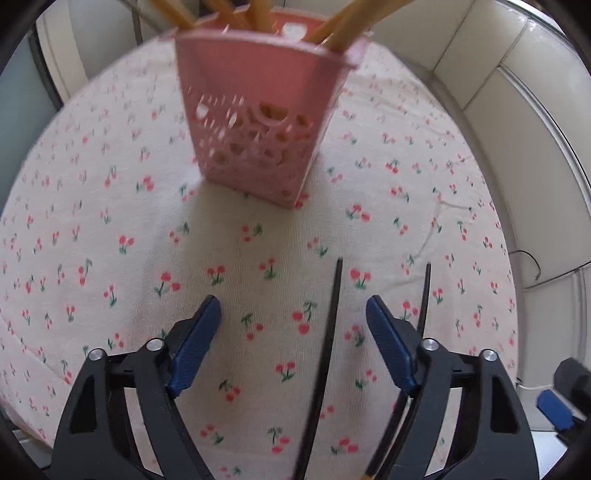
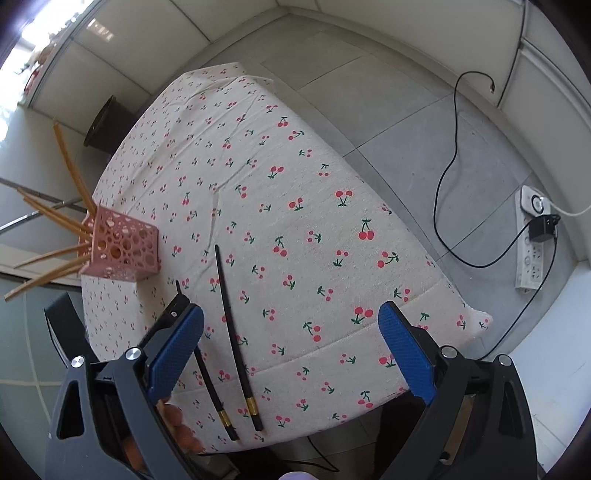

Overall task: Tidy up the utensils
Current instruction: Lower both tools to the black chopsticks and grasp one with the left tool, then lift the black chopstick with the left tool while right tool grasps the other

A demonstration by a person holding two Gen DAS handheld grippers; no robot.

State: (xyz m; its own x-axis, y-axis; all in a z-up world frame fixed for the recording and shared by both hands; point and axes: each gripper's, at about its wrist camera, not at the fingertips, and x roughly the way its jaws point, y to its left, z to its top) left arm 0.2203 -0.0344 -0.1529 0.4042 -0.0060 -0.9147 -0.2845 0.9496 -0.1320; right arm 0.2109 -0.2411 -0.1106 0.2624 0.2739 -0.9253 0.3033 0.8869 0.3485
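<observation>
A pink perforated utensil holder (image 1: 258, 122) stands on the cherry-print tablecloth (image 1: 110, 221) and holds several wooden chopsticks (image 1: 351, 26). It also shows in the right wrist view (image 2: 122, 251), at the table's left edge. Two black chopsticks with gold bands lie on the cloth: one (image 2: 236, 332) between the right gripper's fingers, the other (image 2: 210, 391) partly hidden by its left finger. In the left wrist view they (image 1: 325, 354) lie by the right finger. My left gripper (image 1: 293, 306) is open and empty. My right gripper (image 2: 291, 321) is open and empty above the table.
The table's near edge (image 2: 332, 424) drops to a grey tiled floor. A power strip (image 2: 532, 251) and a black cable (image 2: 450, 166) lie on the floor to the right. A dark round stool (image 2: 107, 125) stands beyond the table. White wall panels (image 1: 517, 110) curve around the right.
</observation>
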